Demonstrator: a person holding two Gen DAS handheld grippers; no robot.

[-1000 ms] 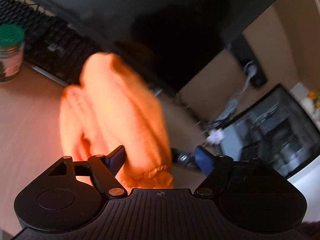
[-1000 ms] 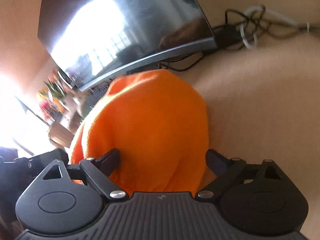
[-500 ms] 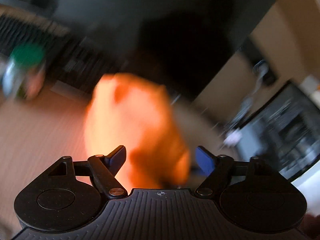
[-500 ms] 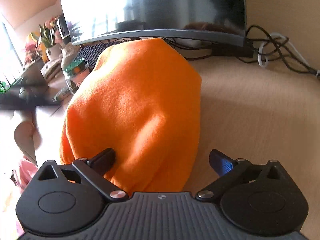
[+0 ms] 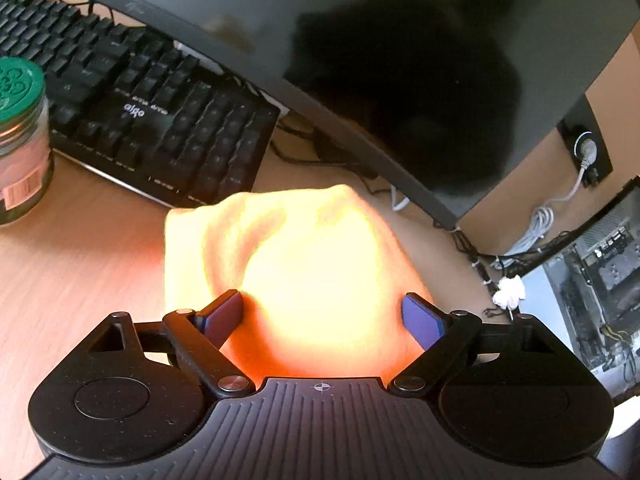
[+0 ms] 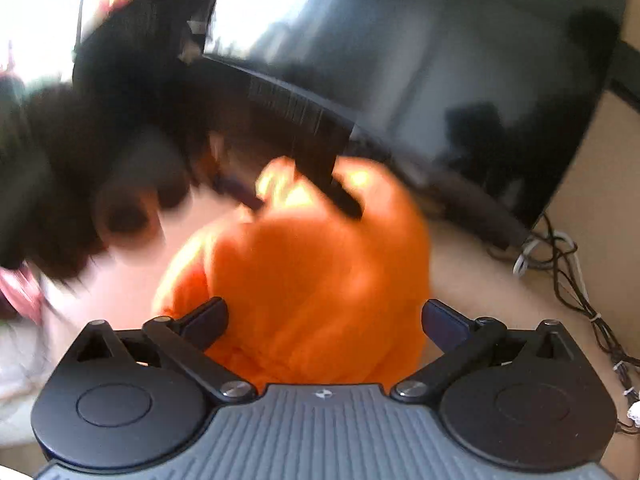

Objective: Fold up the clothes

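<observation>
The orange garment [image 5: 304, 272] lay bunched on the counter [image 5: 80, 248], in front of the monitor [image 5: 400, 60] and just beside the keyboard [image 5: 132, 96]. It sat straight ahead of both tongs, its bulk between each pair of jaws.

The left tongs [image 5: 322, 314] had just been widening; their left pad touched the cloth without squeezing, so I judged them released. The right tongs [image 6: 324, 318] had likewise been spreading and stood wide, clamping nothing.

The garment ran lengthwise away from the right tongs toward the monitor. Both were about equally near.
</observation>
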